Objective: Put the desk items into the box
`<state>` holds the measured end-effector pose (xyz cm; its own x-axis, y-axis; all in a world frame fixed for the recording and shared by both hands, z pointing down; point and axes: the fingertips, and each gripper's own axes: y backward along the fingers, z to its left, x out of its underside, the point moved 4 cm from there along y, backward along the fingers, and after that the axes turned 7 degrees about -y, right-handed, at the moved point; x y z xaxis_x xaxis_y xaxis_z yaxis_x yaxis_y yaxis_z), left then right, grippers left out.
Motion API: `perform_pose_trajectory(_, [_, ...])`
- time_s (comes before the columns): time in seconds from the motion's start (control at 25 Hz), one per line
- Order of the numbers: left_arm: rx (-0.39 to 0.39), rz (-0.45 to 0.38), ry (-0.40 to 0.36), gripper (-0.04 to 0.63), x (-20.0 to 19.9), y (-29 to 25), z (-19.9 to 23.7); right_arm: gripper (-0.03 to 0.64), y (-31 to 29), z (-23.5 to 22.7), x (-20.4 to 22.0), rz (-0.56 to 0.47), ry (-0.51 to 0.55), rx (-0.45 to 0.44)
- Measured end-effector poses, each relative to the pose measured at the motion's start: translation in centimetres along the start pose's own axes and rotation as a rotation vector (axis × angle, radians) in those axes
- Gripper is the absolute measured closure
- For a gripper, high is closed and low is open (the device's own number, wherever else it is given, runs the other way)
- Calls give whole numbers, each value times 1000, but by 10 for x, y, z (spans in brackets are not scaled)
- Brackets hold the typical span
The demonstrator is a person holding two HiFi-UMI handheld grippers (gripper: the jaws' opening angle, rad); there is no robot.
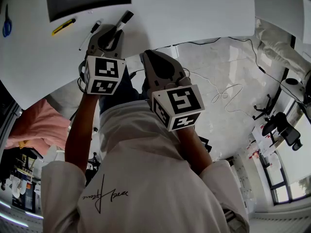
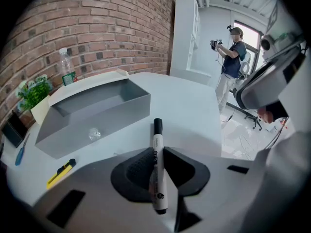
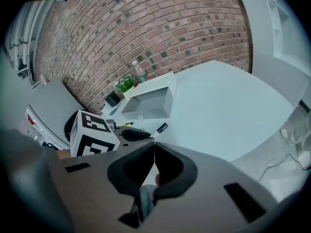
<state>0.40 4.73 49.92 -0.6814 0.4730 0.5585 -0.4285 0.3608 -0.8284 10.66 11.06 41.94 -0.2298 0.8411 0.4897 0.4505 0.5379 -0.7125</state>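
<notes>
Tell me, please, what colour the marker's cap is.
The marker's cap is black, clearest in the left gripper view.

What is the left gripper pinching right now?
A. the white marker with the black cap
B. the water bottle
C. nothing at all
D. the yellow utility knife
A: in the left gripper view the white marker stands between the pads of the left gripper, which press on it from both sides.
</notes>
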Motion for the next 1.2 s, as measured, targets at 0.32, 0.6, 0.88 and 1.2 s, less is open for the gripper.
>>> perform_pose_trajectory(0.32, [-3, -11, 25, 526, 0, -1, -7, 592, 6, -4, 2, -10, 4, -2])
perform_pose_trajectory(0.6, [-1, 0, 43, 526, -1, 5, -5, 592, 8, -3, -4, -20, 6, -1])
perform_pose_trajectory(0.88, [-8, -5, 41, 526, -7, 11, 2, 592, 7, 2, -16, -34, 12, -8])
perform_pose_trajectory(1.2, [-8, -15, 8, 526, -19, 20, 6, 592, 10, 7, -28, -52, 15, -13])
